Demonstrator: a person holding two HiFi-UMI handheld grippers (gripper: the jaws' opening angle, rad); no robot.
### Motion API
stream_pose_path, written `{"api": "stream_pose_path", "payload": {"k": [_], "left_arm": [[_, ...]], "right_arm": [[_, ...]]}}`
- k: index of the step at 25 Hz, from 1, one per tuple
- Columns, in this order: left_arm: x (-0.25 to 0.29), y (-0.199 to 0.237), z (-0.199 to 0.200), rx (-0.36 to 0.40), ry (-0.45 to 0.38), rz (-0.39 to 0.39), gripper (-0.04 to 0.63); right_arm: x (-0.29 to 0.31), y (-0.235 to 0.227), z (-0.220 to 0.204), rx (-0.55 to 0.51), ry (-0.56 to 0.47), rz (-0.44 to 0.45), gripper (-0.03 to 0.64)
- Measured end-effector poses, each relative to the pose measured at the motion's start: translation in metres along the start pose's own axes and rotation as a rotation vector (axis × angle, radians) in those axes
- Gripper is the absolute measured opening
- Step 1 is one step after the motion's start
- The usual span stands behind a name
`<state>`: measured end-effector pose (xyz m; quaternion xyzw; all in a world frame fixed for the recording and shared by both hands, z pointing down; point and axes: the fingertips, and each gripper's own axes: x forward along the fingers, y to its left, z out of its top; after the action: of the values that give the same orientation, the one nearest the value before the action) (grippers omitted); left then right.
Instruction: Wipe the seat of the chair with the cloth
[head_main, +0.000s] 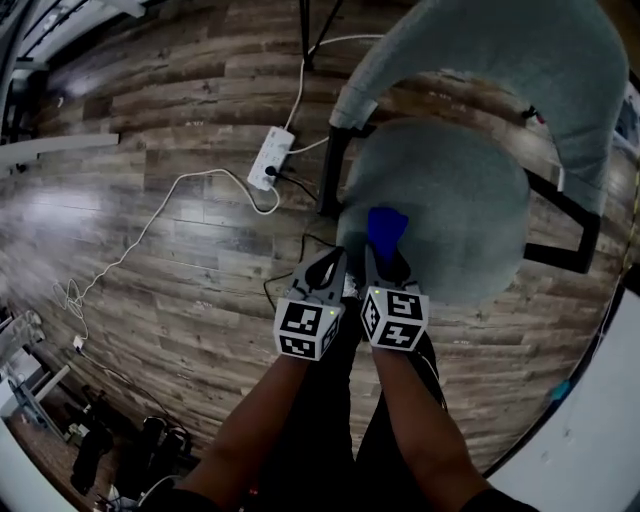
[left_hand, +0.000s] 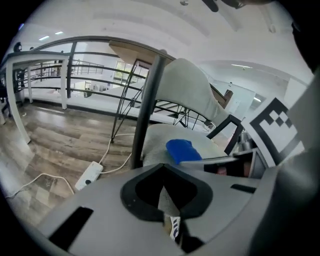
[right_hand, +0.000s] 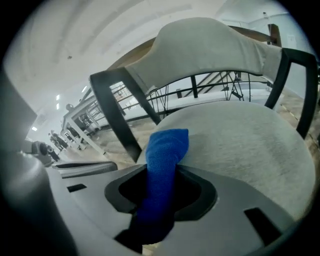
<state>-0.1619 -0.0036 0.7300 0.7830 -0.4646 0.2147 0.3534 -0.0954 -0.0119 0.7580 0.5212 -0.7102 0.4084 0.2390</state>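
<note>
A blue cloth lies against the near left edge of a grey chair seat, its free end resting on the upholstery. The right gripper pinches the cloth's other end between its jaws, the fabric filling the gap in the right gripper view. The left gripper sits just beside it at the seat's edge, jaws pressed together with nothing between them. The curved backrest rises beyond the seat on a black frame. To the left, on the wood floor, a white power strip lies near the chair's leg, with a white cable trailing away from it.
</note>
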Motion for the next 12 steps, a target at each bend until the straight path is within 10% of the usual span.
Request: {"api": "stream_pose_path", "payload": {"k": [12], "left_arm": [[-0.023,0.047,-0.006,-0.024,-0.023,0.066,0.002]], "right_arm": [[0.017,0.044,-0.017,-0.042,0.013,0.039,0.138]]}}
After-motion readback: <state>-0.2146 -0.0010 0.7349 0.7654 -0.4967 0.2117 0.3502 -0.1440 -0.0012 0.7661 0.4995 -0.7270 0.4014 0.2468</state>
